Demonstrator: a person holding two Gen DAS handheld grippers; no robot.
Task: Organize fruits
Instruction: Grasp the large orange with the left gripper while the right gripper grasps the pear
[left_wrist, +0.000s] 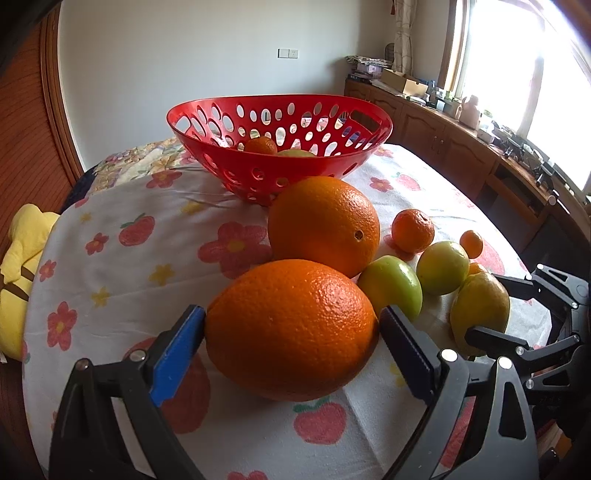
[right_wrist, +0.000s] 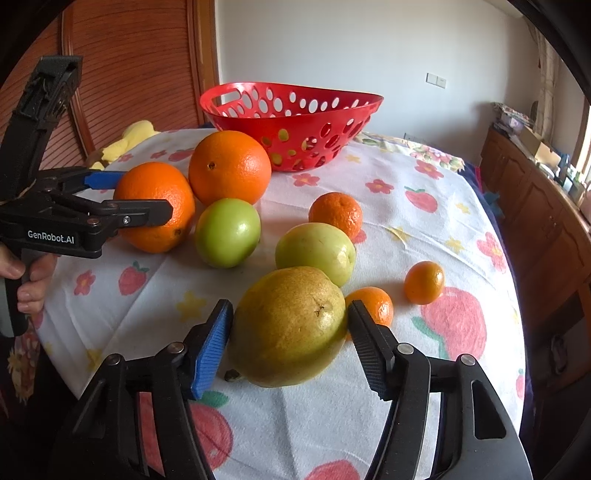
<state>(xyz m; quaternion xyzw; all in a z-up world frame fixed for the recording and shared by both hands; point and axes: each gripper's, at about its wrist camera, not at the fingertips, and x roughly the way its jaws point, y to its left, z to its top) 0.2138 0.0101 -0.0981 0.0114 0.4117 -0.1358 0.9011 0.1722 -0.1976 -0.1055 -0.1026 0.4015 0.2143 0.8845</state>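
Observation:
My left gripper (left_wrist: 291, 332) is shut on a large orange (left_wrist: 291, 328) resting on the cloth; it also shows in the right wrist view (right_wrist: 155, 206). My right gripper (right_wrist: 290, 328) is shut on a yellow pear (right_wrist: 290, 325), seen in the left wrist view (left_wrist: 480, 306). A second large orange (left_wrist: 325, 225) sits behind. Two green apples (right_wrist: 227, 232) (right_wrist: 316, 251) and three small mandarins (right_wrist: 336, 212) (right_wrist: 423, 282) (right_wrist: 371, 304) lie between. The red perforated basket (left_wrist: 280, 162) at the back holds a mandarin (left_wrist: 260, 146) and a greenish fruit.
The table wears a white cloth with flower and strawberry prints (right_wrist: 406, 221). A yellow plush toy (left_wrist: 22, 258) lies at the left edge. A wooden cabinet (left_wrist: 461, 147) with clutter runs along the right under the window.

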